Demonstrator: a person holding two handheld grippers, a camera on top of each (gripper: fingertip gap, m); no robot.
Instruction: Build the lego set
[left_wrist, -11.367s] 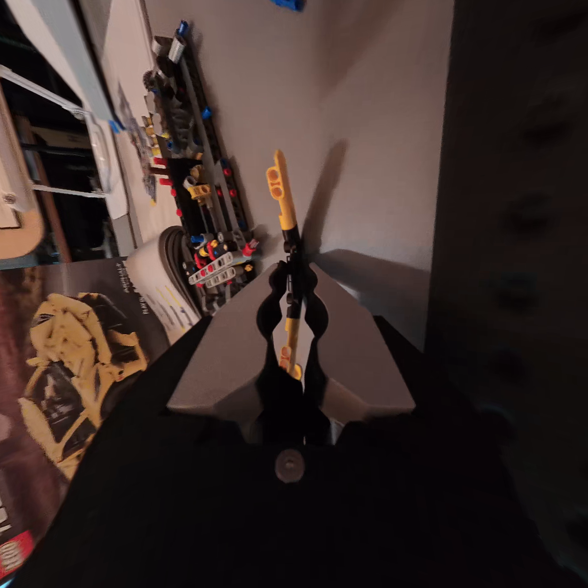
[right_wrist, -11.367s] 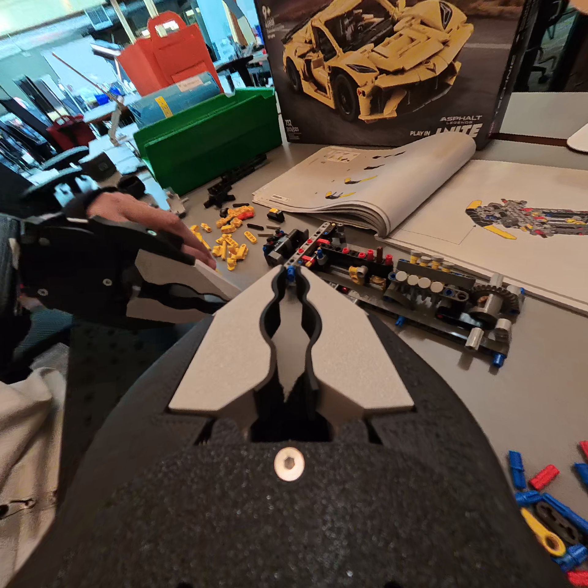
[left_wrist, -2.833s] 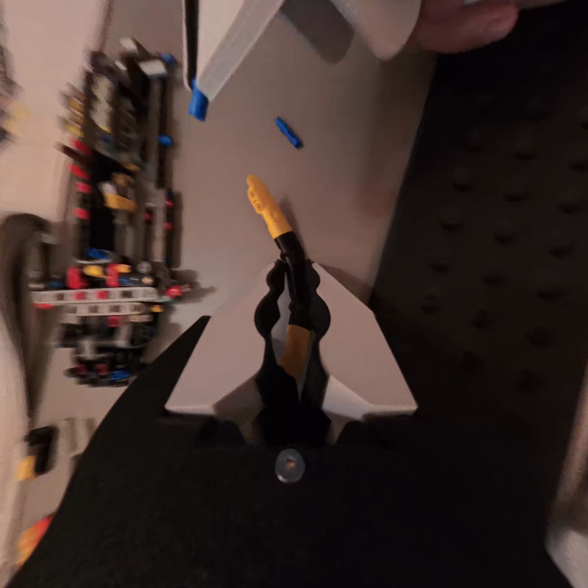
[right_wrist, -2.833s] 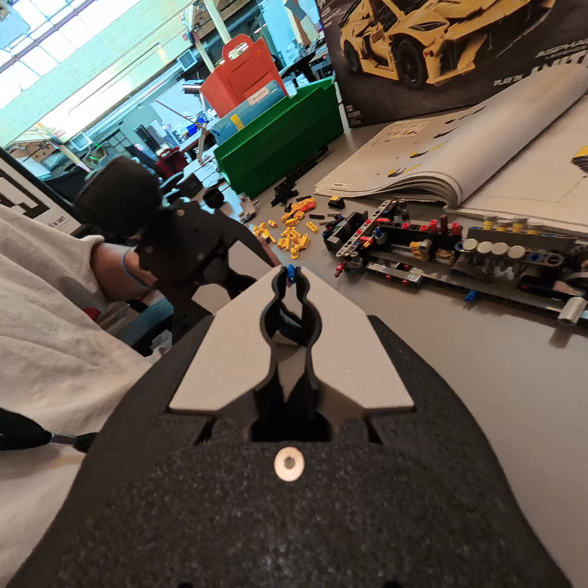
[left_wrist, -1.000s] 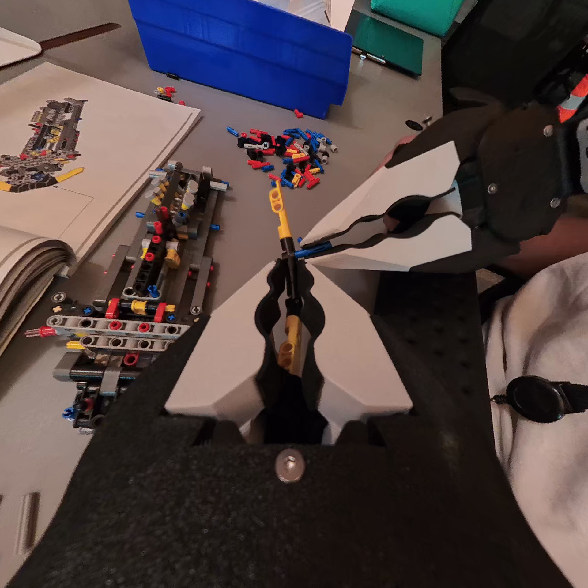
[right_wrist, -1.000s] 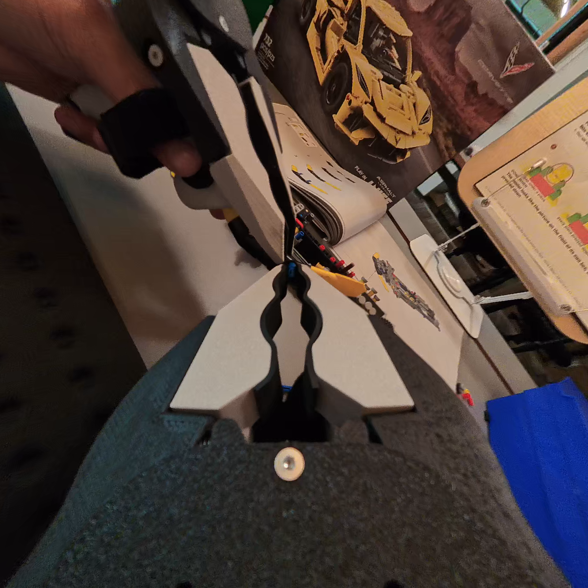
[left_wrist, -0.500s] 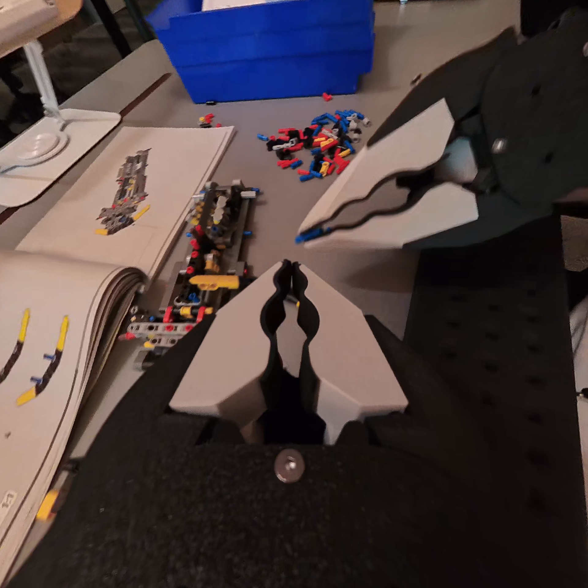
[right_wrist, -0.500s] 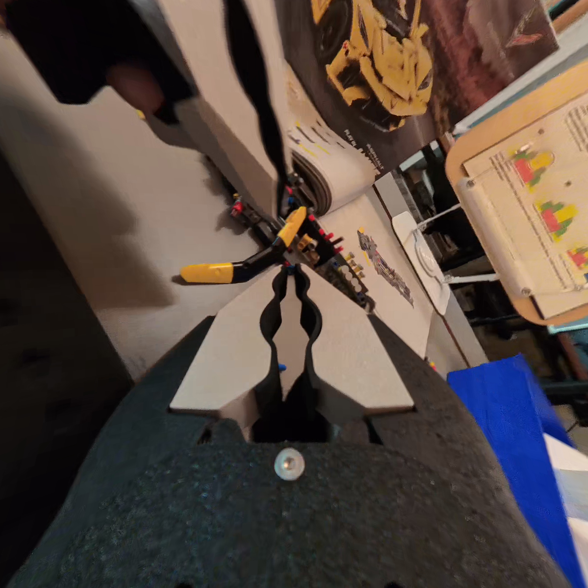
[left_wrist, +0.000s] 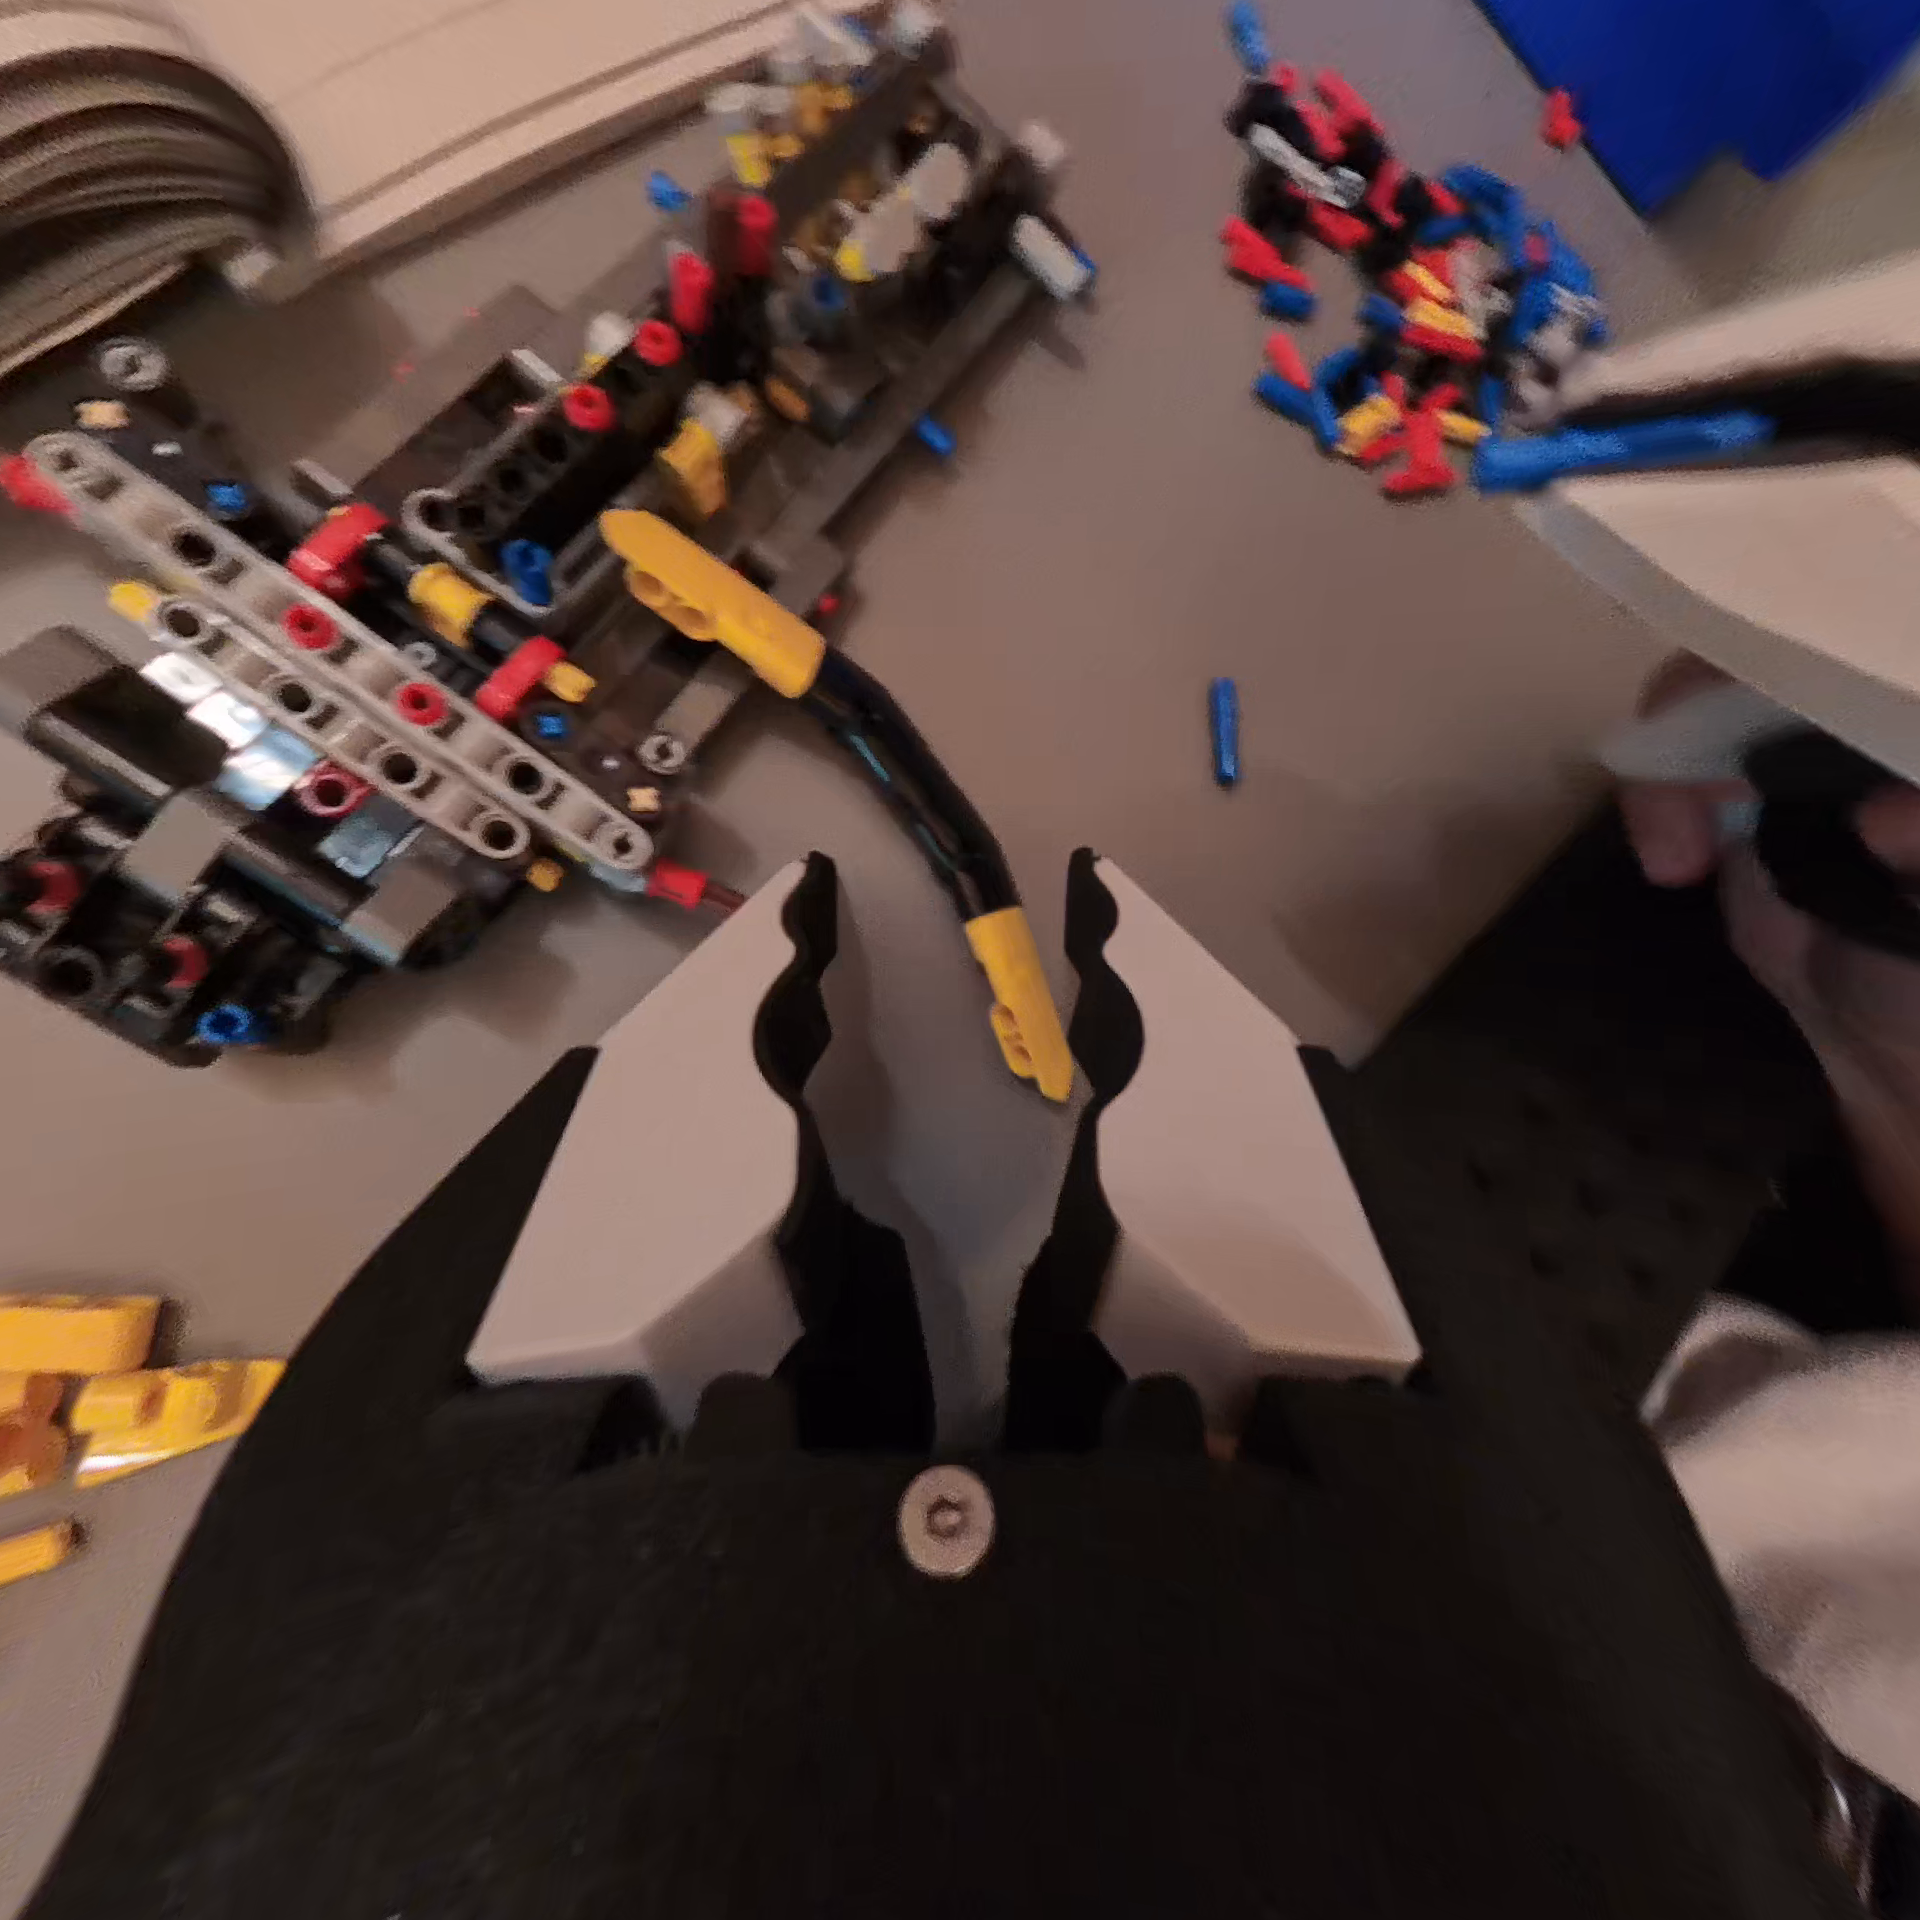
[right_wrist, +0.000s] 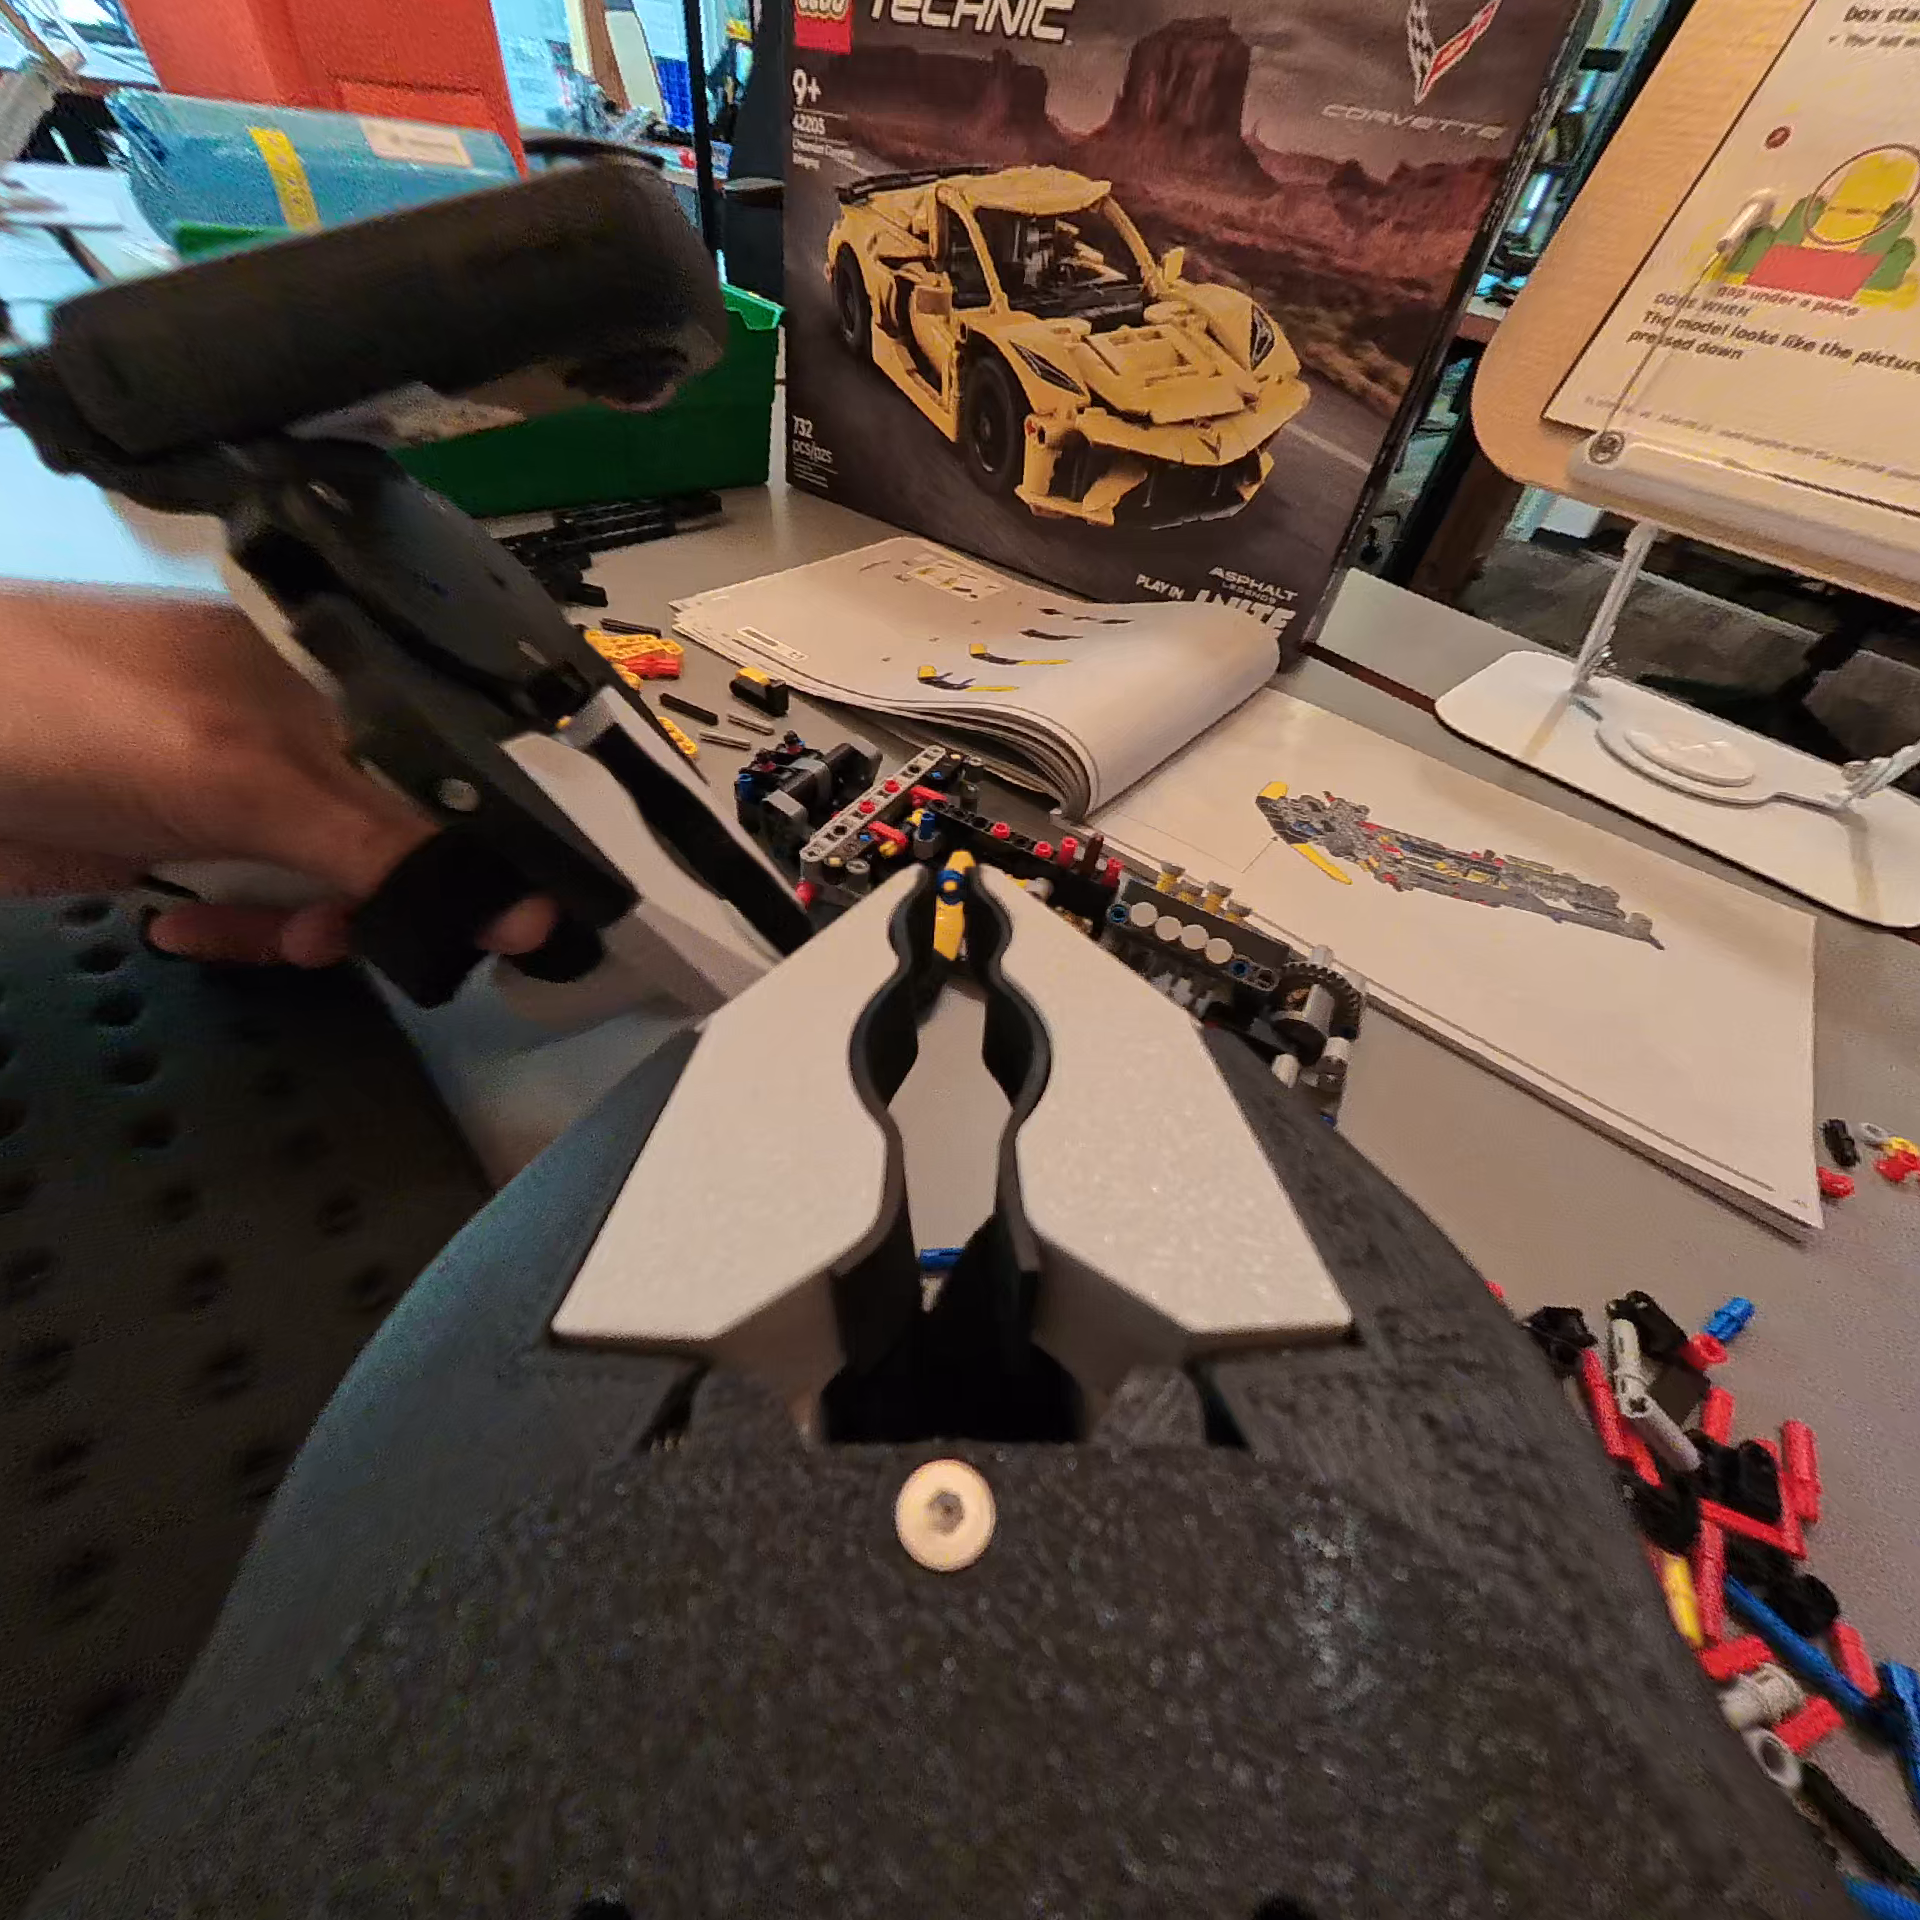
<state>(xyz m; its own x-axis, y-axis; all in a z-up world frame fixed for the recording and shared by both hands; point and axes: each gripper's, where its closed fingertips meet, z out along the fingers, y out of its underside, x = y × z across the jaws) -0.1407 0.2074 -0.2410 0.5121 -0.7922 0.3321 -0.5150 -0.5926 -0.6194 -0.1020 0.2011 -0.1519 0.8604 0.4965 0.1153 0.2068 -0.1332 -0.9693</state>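
Observation:
My left gripper (left_wrist: 948, 862) is open just above the grey table. A flexible black piece with yellow ends (left_wrist: 883, 748) lies on the table; its near yellow end sits between the open fingers and its far end rests on the long black-and-grey chassis (left_wrist: 436, 623). My right gripper (right_wrist: 948, 881) is shut on a blue pin (right_wrist: 948, 878). It also shows in the left wrist view (left_wrist: 1548, 457), at the upper right, with the blue pin (left_wrist: 1610, 447) sticking out. In the right wrist view, a hand holds the left gripper (right_wrist: 774, 909) over the chassis (right_wrist: 1174, 935).
A loose blue pin (left_wrist: 1224, 727) lies right of the flexible piece. A pile of small red, blue and black parts (left_wrist: 1403, 281) lies beyond. Yellow parts (left_wrist: 114, 1382) lie at the left. An open instruction book (right_wrist: 987, 665), the set's box (right_wrist: 1143, 260) and a green bin (right_wrist: 623, 447) stand behind the chassis. Left tips to right tips: about 10 cm.
My left gripper has opened and let go of the flexible piece, which now lies on the table against the chassis. My right gripper has drawn back, still shut on the blue pin.

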